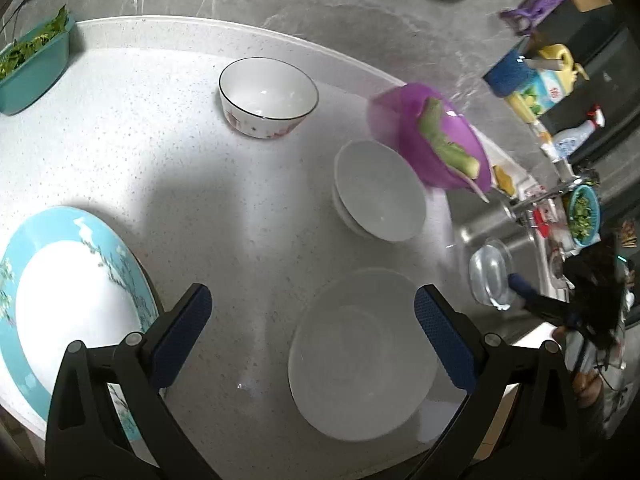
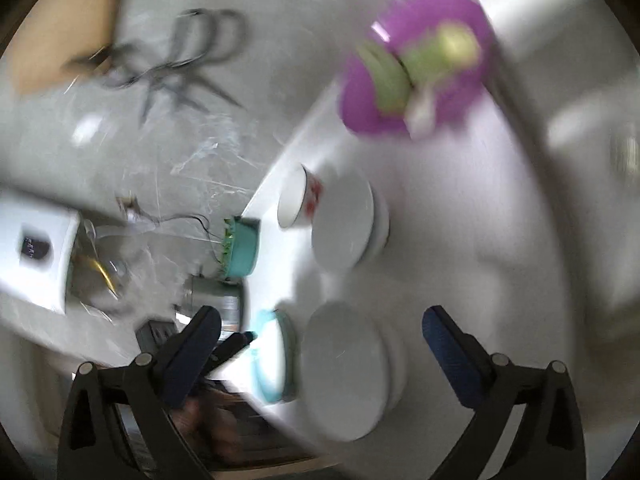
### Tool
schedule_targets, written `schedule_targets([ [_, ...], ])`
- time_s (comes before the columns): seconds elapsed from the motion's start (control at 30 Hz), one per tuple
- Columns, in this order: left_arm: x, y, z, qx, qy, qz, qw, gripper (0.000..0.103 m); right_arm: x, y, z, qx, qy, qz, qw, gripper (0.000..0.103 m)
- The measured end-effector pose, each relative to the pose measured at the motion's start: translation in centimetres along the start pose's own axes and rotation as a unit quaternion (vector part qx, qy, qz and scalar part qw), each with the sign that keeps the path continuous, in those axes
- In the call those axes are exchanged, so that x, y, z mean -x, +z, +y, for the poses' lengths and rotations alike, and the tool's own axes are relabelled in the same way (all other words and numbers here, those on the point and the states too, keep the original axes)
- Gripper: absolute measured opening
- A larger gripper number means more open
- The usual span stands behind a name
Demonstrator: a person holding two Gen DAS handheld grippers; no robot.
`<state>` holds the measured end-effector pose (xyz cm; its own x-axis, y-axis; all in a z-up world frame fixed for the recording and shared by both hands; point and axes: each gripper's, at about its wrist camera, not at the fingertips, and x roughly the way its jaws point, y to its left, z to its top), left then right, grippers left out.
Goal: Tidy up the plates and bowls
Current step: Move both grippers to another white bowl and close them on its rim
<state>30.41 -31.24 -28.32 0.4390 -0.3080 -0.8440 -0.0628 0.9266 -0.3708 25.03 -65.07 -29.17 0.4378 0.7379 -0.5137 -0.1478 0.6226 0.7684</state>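
Left wrist view, left tongs [image 1: 312, 320] apart over plain white plate [image 1: 362, 368], stacked white bowls [image 1: 380, 190] beyond, right tongs [image 2: 322, 344] apart.

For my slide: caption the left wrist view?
Open left gripper above speckled counter, white plate ahead.

Blurred white plate [image 2: 344, 368] between spread fingers [image 2: 444, 356]

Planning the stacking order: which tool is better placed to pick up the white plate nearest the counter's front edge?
Left, probably. The left tool is open, steady, with the white plate partly between its fingers. The right view is motion-blurred.
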Motion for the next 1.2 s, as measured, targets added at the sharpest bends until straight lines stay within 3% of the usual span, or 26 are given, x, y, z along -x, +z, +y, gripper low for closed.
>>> schedule_targets([
  [0.1, -1.6, 2.6, -1.2, -0.031, 0.041, 0.01, 0.9986, 0.103, -0.9, 0.8, -0.2, -0.015, 0.005, 0.013, 1.0, 0.103],
  [0.2, -3.8, 5.5, -1.7, -0.066, 0.057, 0.037, 0.9955, 0.103, -1.9, 1.7, -1.4, -0.063, -0.025, 0.021, 0.997, 0.103],
  [0.37, -7.0, 8.1, -2.2, -0.111, 0.048, 0.06, 0.9909, 0.101, -3.0, 3.9, -1.4, -0.069, -0.052, 0.012, 0.996, 0.103],
  [0.47, -9.2, 9.2, -2.1, -0.132, 0.069, 0.079, 0.9857, 0.101, -4.7, 4.6, -1.8, -0.089, -0.064, 0.01, 0.994, 0.103],
  [0.67, -12.0, 10.7, -2.9, -0.159, 0.05, 0.093, 0.9815, 0.101, -8.9, 5.5, -2.8, -0.103, -0.108, 0.053, 0.987, 0.102],
  [0.73, -13.2, 11.4, -3.3, -0.161, 0.059, 0.101, 0.98, 0.101, -10.0, 5.6, -2.9, -0.101, -0.125, 0.064, 0.985, 0.093],
  [0.8, -14.2, 11.7, -3.3, -0.158, 0.058, 0.109, 0.9797, 0.101, -11.3, 5.9, -3.0, -0.102, -0.13, 0.074, 0.983, 0.076],
  [1.03, -17.5, 12.5, -3.2, -0.149, 0.061, 0.126, 0.9788, 0.101, -14.1, 6.8, -2.5, -0.082, -0.14, 0.097, 0.982, 0.073],
  [1.2, -18.5, 13.1, -3.5, -0.153, 0.059, 0.129, 0.978, 0.101, -15.1, 7.0, -3.0, -0.087, -0.143, 0.107, 0.98, 0.055],
])
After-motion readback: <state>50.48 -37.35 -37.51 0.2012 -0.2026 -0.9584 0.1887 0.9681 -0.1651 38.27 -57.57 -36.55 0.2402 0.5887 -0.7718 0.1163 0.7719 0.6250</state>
